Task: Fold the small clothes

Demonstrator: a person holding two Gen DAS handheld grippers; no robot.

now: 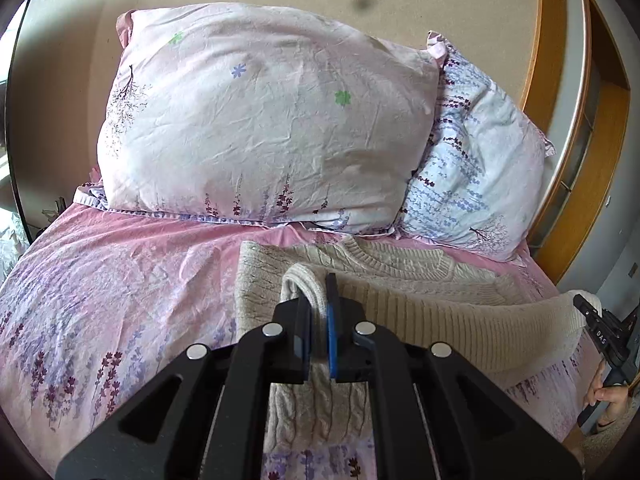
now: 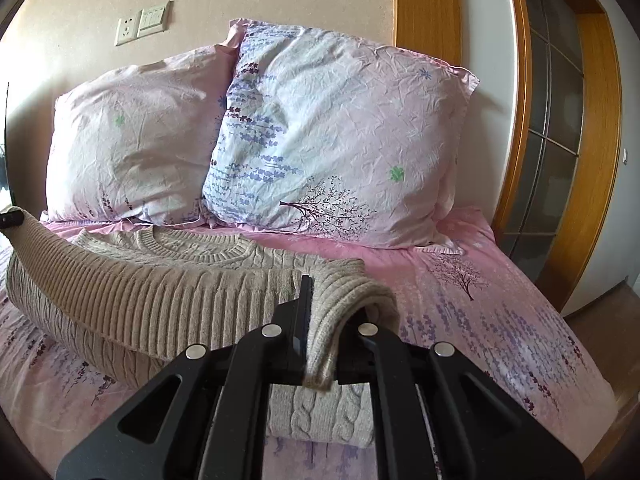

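A beige cable-knit sweater lies on the pink floral bed, its neck toward the pillows. My left gripper is shut on the ribbed hem at one corner and holds it above the body. My right gripper is shut on the other hem corner; the ribbed fabric drapes over its right finger. The lifted hem stretches between both grippers, over the sweater's body. The right gripper also shows at the left wrist view's right edge.
Two floral pillows lean on the wall at the bed's head. A wooden-framed glass door stands to the right. Wall socket and switches sit above the pillows. The bed's right edge drops to the floor.
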